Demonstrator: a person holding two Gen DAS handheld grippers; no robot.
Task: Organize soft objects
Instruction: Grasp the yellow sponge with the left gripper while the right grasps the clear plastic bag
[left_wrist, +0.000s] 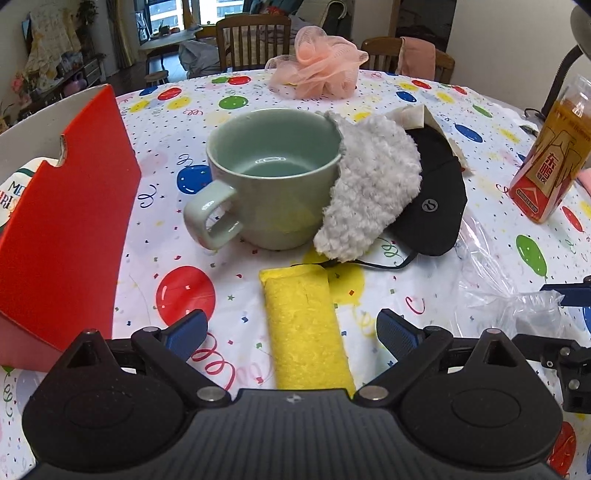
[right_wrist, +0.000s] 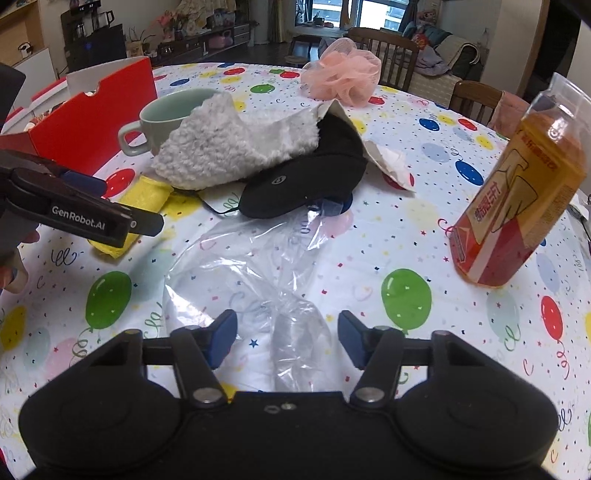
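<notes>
Left wrist view: the left tool (left_wrist: 291, 330) stands open astride the yellow sponge cloth (left_wrist: 304, 328), its pads clear of both long sides. The roll lies lengthwise toward the near edge of the table (left_wrist: 424, 99), just in front of the green mug (left_wrist: 273, 177). It looks light, soft and compressible; a pinch across its middle should hold it without slipping.

Right wrist view: the right tool (right_wrist: 287, 339) is half open around the twisted neck of a clear plastic bag (right_wrist: 258, 266), pads not yet pressing. The film is flimsy, slick and near weightless, so the bunched neck seems the best hold. Beyond lie a fleecy white slipper (right_wrist: 229, 147) and a black cap (right_wrist: 306, 181).
</notes>
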